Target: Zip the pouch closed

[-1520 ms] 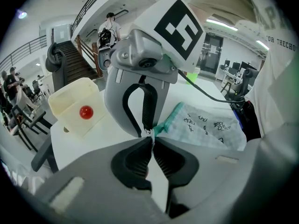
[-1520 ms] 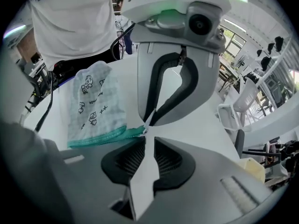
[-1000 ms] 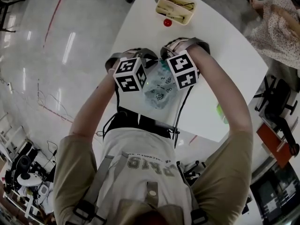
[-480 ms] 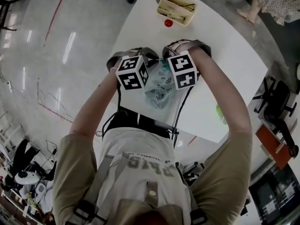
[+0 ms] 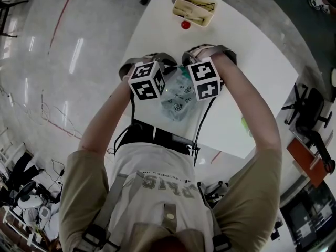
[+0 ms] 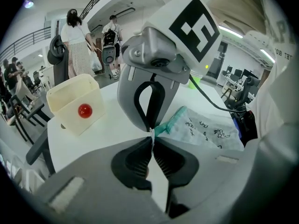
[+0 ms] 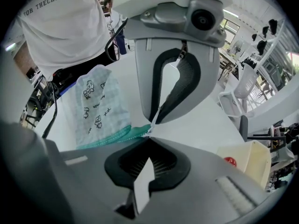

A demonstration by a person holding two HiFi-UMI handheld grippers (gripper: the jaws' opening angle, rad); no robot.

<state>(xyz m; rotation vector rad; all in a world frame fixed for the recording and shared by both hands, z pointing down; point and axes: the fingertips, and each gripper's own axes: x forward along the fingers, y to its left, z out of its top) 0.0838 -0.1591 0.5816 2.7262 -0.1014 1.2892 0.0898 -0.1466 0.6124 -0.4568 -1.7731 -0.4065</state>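
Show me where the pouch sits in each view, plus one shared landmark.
Head view: pouch just above centre.
Left gripper view: pouch right of centre.
Right gripper view: pouch left of centre.
Shared landmark: red ball, top in head view, left in left gripper view, lower right in right gripper view.

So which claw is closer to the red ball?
Right, slightly. Both pinch the pouch; the right claw sits just this side of the red ball, the left claw farther left.

Glossy grey floor [image 5: 52, 62], white table [image 5: 252, 77].
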